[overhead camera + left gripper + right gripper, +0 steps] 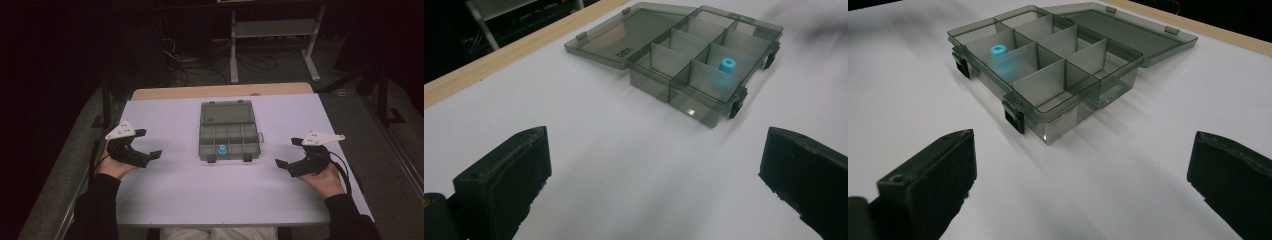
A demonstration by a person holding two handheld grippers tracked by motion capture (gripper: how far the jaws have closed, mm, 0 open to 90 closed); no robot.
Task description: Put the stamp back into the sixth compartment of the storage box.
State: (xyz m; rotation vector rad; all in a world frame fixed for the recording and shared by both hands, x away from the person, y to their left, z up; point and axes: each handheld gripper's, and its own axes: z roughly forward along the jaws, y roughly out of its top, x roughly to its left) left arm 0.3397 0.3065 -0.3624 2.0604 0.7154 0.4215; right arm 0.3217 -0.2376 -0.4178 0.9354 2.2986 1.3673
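Between the claws (148, 143), compartment box (229, 131)

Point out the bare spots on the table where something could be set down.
Bare white table lies between the left tool and the open box, between box and right tool, and along the near edge. Only the box's middle is crowded.

1. One grey see-through compartment box (229, 131) lies on the table, its single lid (226, 113) folded flat open.
2. Two black latches (211, 158) sit on its near edge.
3. One blue cylinder (222, 149) stands in a near compartment.
4. Two grippers are held by a person: the left gripper (150, 144) and the right gripper (287, 152), each with jaws spread and empty.
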